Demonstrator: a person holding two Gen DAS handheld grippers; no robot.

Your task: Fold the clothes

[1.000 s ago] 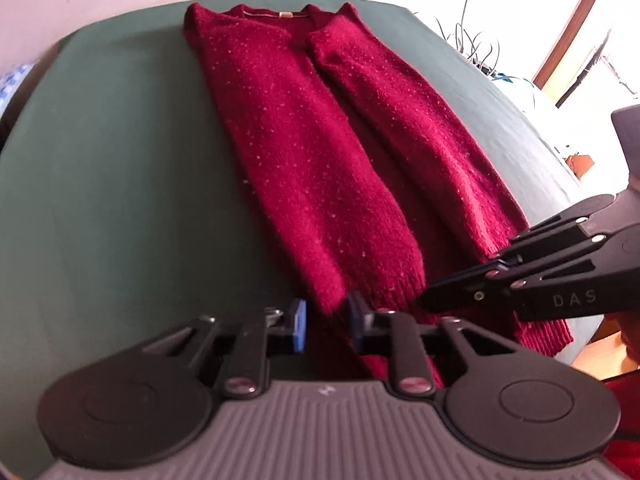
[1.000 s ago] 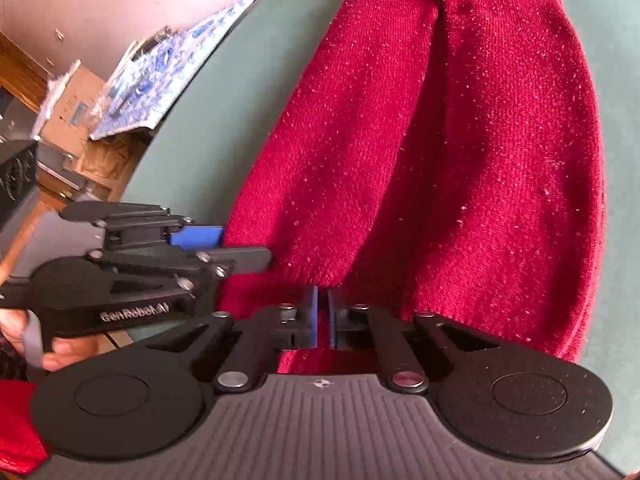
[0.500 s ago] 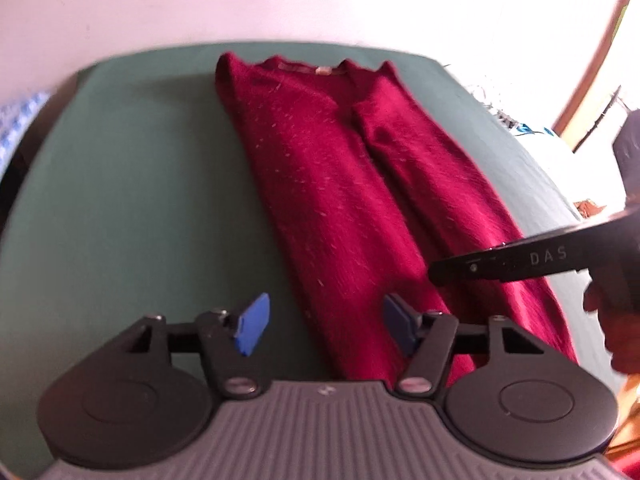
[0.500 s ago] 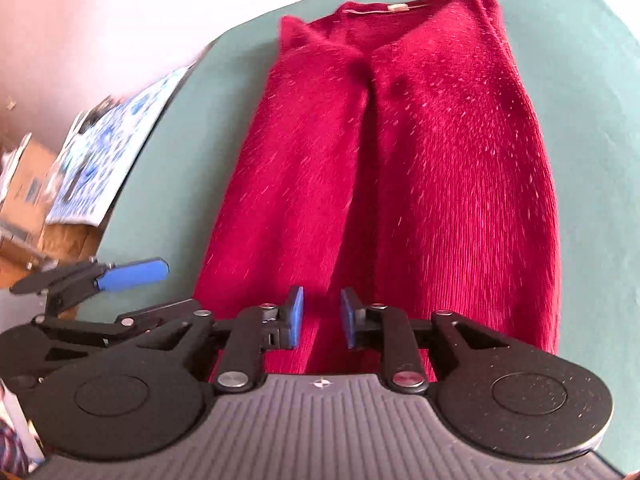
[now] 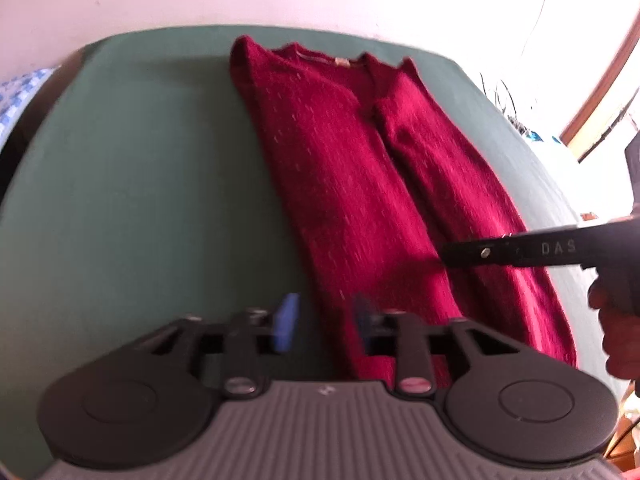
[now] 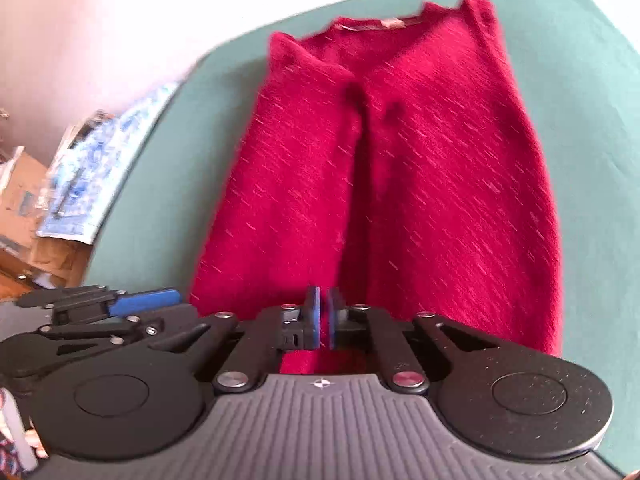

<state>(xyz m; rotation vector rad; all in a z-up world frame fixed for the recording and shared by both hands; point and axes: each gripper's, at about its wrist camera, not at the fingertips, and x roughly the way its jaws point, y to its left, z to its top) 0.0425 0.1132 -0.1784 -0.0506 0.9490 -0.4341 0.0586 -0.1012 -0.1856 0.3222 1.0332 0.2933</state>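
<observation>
With both sleeves laid in on the dark red knitted sweater (image 6: 400,184) mid-frame, left tongs (image 5: 324,326) and right tongs (image 6: 323,322), closing empty, must next pinch its near hem.

Red sweater (image 5: 376,184) lies flat on the green table cover (image 5: 140,200), collar at the far end, both sleeves folded in lengthwise. My left gripper (image 5: 326,322) hangs over the near hem edge; jaws parted and closing, blue pads clear of the knit, nothing pinched. My right gripper (image 5: 516,250) reaches in from the right, side-on above the sweater's lower right, hand (image 5: 616,320) on its handle. Picture blurred.
</observation>
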